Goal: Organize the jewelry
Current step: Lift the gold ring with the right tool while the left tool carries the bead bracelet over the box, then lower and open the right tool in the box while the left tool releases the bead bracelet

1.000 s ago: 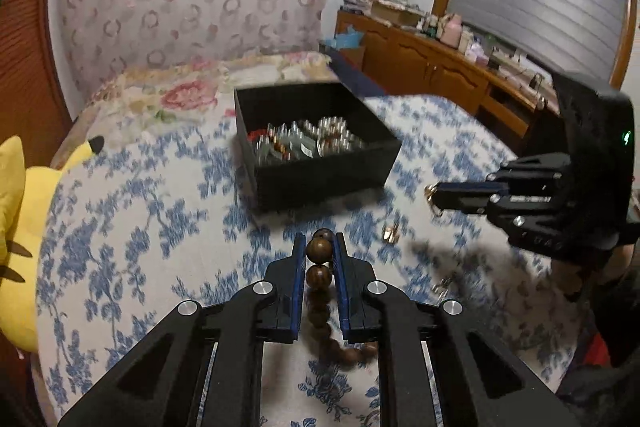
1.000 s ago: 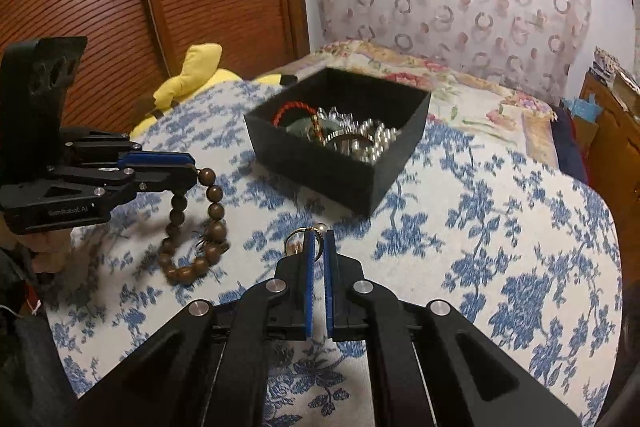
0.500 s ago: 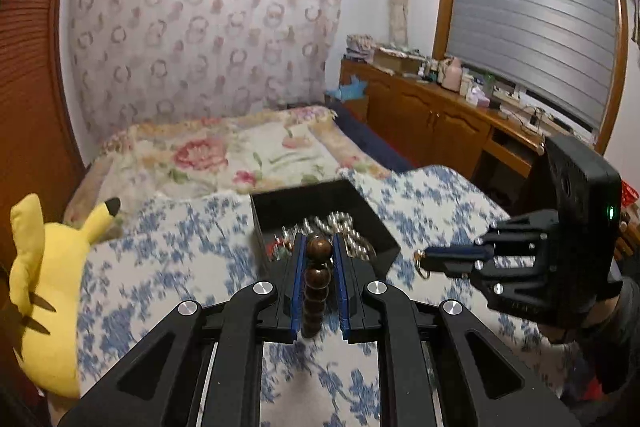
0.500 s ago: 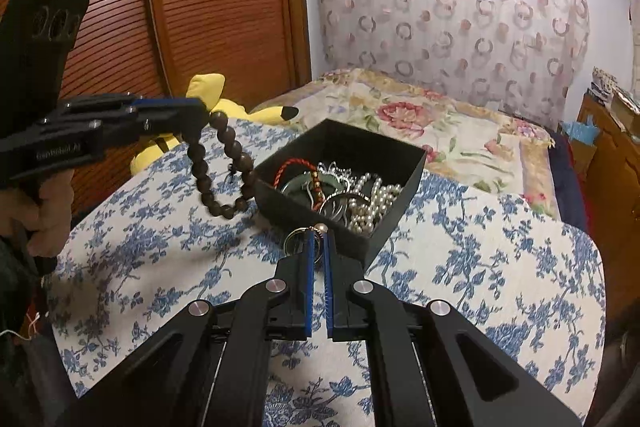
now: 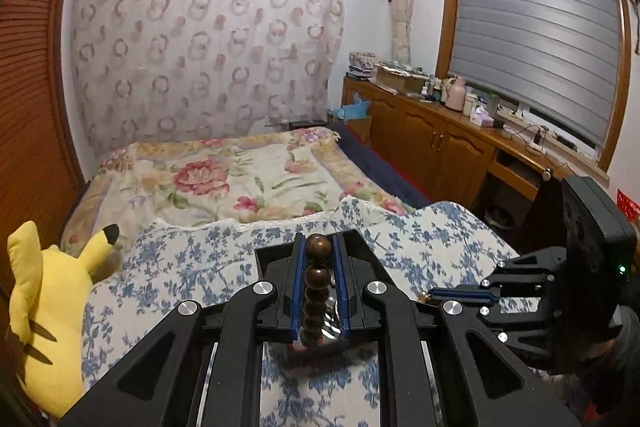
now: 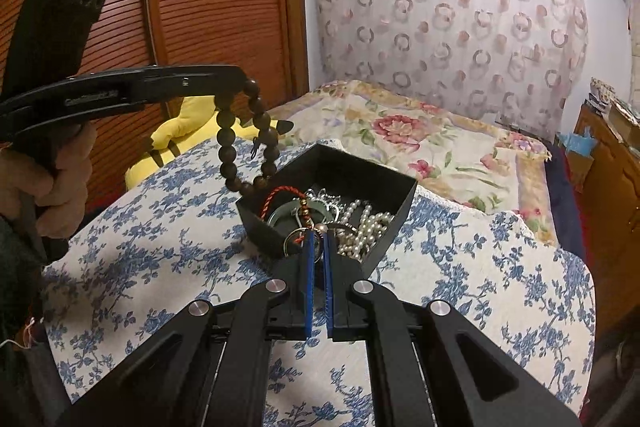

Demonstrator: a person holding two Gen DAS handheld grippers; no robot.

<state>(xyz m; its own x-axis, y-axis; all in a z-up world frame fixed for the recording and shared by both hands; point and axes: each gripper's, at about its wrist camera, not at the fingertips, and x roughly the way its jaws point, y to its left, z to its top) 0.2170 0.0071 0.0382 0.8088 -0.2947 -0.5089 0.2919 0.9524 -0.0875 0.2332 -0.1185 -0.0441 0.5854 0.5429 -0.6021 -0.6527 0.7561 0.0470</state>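
Observation:
My left gripper is shut on a brown wooden bead bracelet. In the right wrist view the left gripper holds the bracelet hanging in the air over the near left corner of the black jewelry box. The box holds pearls, a red cord and metal pieces. My right gripper is shut on a small metal ring with a bead, held just above the box's near edge. In the left wrist view the right gripper sits at the right.
The box stands on a blue-flowered white cloth. A yellow plush toy lies at the left edge. Behind are a flowered bedspread, a curtain, wooden cabinets at the right and a slatted wooden door at the left.
My left gripper lifted the bead bracelet off the cloth and carried it up over the box. My right gripper moved forward with the ring to the box's near edge.

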